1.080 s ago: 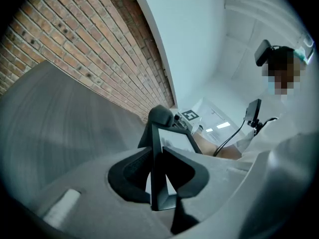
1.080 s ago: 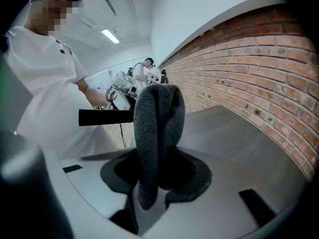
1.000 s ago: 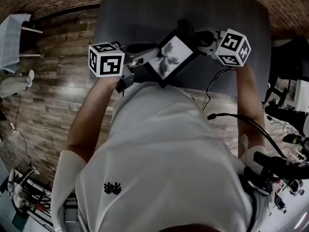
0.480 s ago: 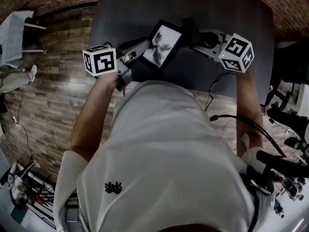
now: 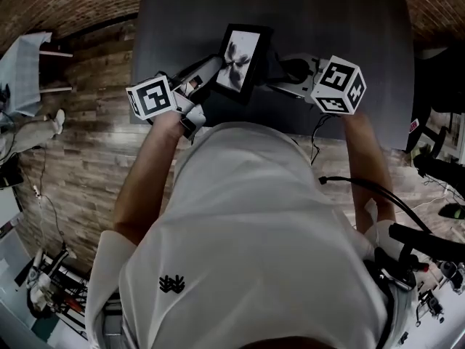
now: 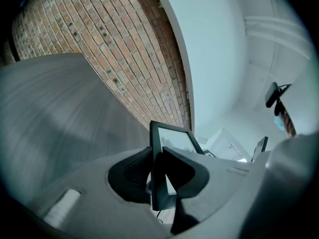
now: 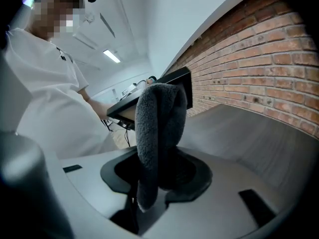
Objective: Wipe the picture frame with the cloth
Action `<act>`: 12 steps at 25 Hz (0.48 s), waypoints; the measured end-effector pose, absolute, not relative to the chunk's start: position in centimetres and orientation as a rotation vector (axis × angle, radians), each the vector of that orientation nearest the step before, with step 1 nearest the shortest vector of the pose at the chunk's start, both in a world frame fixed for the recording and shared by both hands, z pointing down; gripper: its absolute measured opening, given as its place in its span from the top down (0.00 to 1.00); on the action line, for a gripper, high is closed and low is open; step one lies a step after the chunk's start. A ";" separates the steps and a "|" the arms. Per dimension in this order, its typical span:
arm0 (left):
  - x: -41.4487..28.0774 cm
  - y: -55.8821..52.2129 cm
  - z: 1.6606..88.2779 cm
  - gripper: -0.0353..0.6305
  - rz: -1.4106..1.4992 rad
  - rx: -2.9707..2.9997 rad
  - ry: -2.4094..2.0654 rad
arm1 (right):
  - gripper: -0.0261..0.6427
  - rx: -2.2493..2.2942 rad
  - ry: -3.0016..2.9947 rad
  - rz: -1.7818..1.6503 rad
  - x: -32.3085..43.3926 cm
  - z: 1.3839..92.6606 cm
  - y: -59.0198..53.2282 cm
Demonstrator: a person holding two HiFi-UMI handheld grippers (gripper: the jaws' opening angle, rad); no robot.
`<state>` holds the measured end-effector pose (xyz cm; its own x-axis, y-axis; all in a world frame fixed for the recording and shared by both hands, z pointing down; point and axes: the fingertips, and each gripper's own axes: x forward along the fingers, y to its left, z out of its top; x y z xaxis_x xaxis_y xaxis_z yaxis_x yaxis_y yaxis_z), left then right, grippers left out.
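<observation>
Over grey table (image 5: 334, 27), picture frame (image 5: 240, 57); brick wall (image 6: 99, 44) behind.

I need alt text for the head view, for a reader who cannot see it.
Seen from above, a person in a white T-shirt holds a black picture frame by its edge in the left gripper, above a dark table. The right gripper, clamped on a dark cloth, is close beside the frame's other edge.

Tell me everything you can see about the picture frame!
The picture frame is a thin black rectangle around a white picture of a dark flower-like shape. It hangs above the grey table, tipped up steeply. The left tool pinches one edge. The fluffy grey cloth in the right tool is beside it; whether they touch is unclear.
</observation>
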<state>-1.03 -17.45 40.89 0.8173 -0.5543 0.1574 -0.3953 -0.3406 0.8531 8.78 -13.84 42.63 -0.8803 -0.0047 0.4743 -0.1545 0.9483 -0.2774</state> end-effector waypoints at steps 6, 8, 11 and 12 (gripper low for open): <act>-1.4 -17.5 41.3 0.84 -0.208 1.933 -0.724 | 0.75 -0.026 -2.609 0.444 6.6 43.8 -9.5; -1.4 -17.4 41.3 0.83 -0.202 1.936 -0.730 | 0.75 -0.074 -2.587 0.430 6.4 44.3 -8.3; -1.3 -17.4 41.2 0.84 -0.214 1.918 -0.725 | 0.75 -0.064 -2.584 0.442 6.8 44.4 -8.5; -1.2 -17.3 41.0 0.84 -0.214 1.920 -0.722 | 0.75 -0.034 -2.590 0.456 7.2 44.3 -9.3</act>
